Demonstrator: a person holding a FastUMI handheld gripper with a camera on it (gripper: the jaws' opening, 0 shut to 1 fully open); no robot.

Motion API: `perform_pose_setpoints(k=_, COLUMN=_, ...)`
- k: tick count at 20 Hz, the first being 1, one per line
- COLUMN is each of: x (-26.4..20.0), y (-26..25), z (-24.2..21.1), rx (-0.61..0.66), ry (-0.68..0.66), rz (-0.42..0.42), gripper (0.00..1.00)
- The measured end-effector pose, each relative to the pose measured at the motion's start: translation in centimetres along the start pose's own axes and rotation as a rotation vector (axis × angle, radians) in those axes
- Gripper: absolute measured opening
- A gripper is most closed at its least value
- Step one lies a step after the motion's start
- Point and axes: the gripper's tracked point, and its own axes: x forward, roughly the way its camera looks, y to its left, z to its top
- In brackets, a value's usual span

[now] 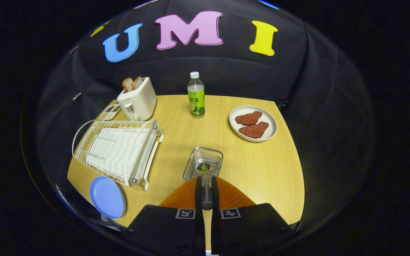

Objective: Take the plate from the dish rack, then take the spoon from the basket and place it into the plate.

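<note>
At the near left corner of the bench (262, 167) lies the blue plate (107, 197), flat, just in front of the rack (119, 151) and out of it. The white wire rack sits behind it on a white tray, with a white cord looping off its left side. Behind the rack stands a cream toaster (138, 99) with two slices of bread (132, 83) sticking up, and a small remote-like device (109, 111) lies beside its left. Near the middle back stands a green-labelled bottle (195, 95) with a white cap. In the middle, just ahead of the fingers, is the wire basket (203, 163). The gripper (206, 197) is clamped on the spoon (205, 181), both fingers pressed on its handle, with the bowl end at the basket's near rim. To the right, well apart, a white dish (253, 123) holds two reddish-brown patties (251, 124).
</note>
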Motion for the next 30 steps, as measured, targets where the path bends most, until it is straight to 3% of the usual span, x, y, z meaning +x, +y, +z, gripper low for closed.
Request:
perform_pose_setpoints(k=3, x=-3.3, y=0.9, z=1.9, rx=-0.032, ry=-0.063, rz=0.005, gripper=0.11)
perform_pose_setpoints(k=6, x=-6.8, y=4.2, z=3.4, rx=-0.049, ry=-0.117, rz=0.064, gripper=0.11)
perform_pose_setpoints(k=8, x=-9.0, y=7.6, z=4.1, rx=-0.051, ry=-0.147, rz=0.129, gripper=0.11)
perform_pose_setpoints(k=12, x=-12.0, y=16.6, z=3.5, rx=-0.030, ry=-0.157, rz=0.341, gripper=0.11)
perform_pose_setpoints(k=14, x=-12.6, y=20.2, z=2.0, rx=-0.062, ry=-0.128, rz=0.431, gripper=0.11)
perform_pose_setpoints(k=18, x=-10.6, y=26.2, z=-3.0, rx=-0.129, ry=-0.048, rz=0.530, gripper=0.11)
perform_pose_setpoints(k=24, x=-5.4, y=30.6, z=-9.4, rx=-0.200, ry=0.047, rz=0.537, gripper=0.11)
perform_pose_setpoints(k=30, x=-1.9, y=32.0, z=-12.3, rx=-0.214, ry=0.084, rz=0.507, gripper=0.12)
